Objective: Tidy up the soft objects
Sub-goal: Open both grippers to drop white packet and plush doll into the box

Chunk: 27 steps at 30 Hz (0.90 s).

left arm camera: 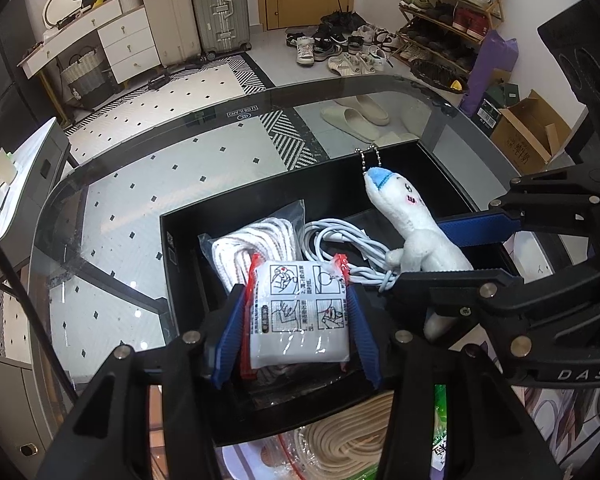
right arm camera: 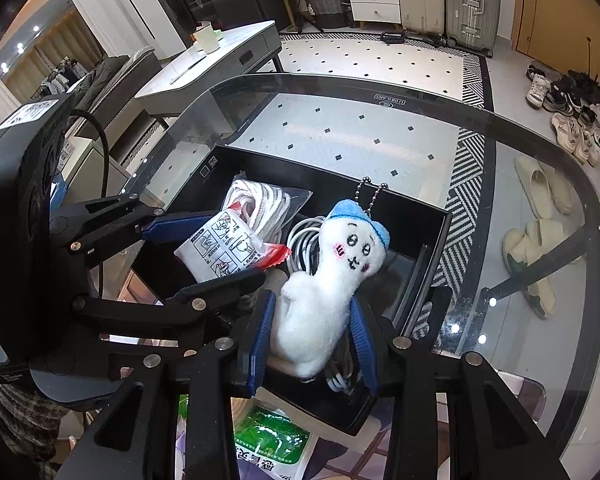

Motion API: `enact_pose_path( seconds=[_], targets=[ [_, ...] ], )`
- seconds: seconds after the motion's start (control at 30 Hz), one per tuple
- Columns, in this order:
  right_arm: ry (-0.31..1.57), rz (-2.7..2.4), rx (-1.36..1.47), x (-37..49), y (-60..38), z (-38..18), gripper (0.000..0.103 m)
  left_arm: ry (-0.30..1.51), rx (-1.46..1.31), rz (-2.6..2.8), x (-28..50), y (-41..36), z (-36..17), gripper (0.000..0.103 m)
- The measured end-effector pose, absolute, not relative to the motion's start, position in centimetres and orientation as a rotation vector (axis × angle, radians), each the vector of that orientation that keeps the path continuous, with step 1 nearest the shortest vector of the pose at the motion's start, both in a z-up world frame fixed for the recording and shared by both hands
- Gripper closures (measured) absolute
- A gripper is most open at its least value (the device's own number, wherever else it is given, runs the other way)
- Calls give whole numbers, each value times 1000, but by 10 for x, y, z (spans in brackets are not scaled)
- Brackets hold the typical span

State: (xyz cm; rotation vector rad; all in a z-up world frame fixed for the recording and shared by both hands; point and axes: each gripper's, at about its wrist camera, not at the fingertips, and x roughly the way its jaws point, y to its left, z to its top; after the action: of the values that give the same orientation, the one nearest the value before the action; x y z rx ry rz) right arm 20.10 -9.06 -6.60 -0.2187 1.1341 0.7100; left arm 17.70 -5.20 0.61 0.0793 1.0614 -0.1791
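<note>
A black box (left arm camera: 184, 264) stands on the glass table (left arm camera: 140, 176). In it lie a bagged white rope (left arm camera: 256, 236) and a coiled white cable (left arm camera: 340, 236). My left gripper (left arm camera: 298, 320) is shut on a white packet with red ends (left arm camera: 300, 312), held over the box. My right gripper (right arm camera: 312, 328) is shut on a white plush toy with a blue cap and bead chain (right arm camera: 332, 280), held upright over the box's near right part. The packet (right arm camera: 224, 248) and the left gripper (right arm camera: 204, 248) show in the right wrist view, and the plush (left arm camera: 412, 232) in the left wrist view.
A bagged beige rope (left arm camera: 348, 436) and a green packet (right arm camera: 272, 444) lie on the table in front of the box. Below the glass are slippers (right arm camera: 540, 188) and a patterned floor. A side table (right arm camera: 220, 60) stands to the left.
</note>
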Motion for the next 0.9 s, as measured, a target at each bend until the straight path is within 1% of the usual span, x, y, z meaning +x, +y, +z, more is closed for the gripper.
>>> enact_pose_path(
  seconds=[0.07, 0.13, 0.27, 0.33, 0.37, 0.4, 0.47, 0.5, 0.53, 0.67, 0.7, 0.73, 0.8, 0.9],
  targets=[
    [1131, 709, -218, 200, -91, -64, 64, 1060, 79, -175, 176, -52, 7, 49],
    [1124, 708, -220, 200, -90, -61, 63, 1063, 86, -162, 176, -51, 8, 44],
    [1112, 706, -210, 199, -95, -55, 60, 1061, 91, -162, 174, -52, 12, 40],
    [1107, 698, -212, 199, -97, -52, 54, 1061, 93, -157, 172, -52, 14, 38],
    [1104, 699, -208, 198, -98, -51, 53, 1058, 95, -154, 172, -52, 14, 35],
    [1102, 699, -205, 198, -99, -49, 52, 1053, 95, -156, 171, -53, 16, 28],
    [1097, 696, -200, 196, -101, -45, 50, 1042, 92, -163, 167, -54, 19, 25],
    [1094, 694, -199, 195, -101, -44, 46, 1039, 94, -165, 166, -54, 21, 25],
    [1092, 692, -198, 194, -101, -42, 40, 1037, 98, -165, 165, -55, 22, 24],
    [1076, 685, -198, 189, -102, -34, 30, 1025, 107, -156, 161, -55, 28, 14],
    [1070, 683, -194, 188, -103, -32, 24, 1023, 105, -156, 160, -55, 29, 11],
    [1065, 683, -189, 186, -105, -30, 20, 1018, 100, -157, 159, -53, 30, 10],
    [1061, 685, -181, 184, -108, -26, 19, 1012, 89, -157, 156, -50, 33, 7],
    [1058, 682, -186, 179, -112, -21, 15, 1010, 88, -154, 150, -48, 35, 6]
  ],
)
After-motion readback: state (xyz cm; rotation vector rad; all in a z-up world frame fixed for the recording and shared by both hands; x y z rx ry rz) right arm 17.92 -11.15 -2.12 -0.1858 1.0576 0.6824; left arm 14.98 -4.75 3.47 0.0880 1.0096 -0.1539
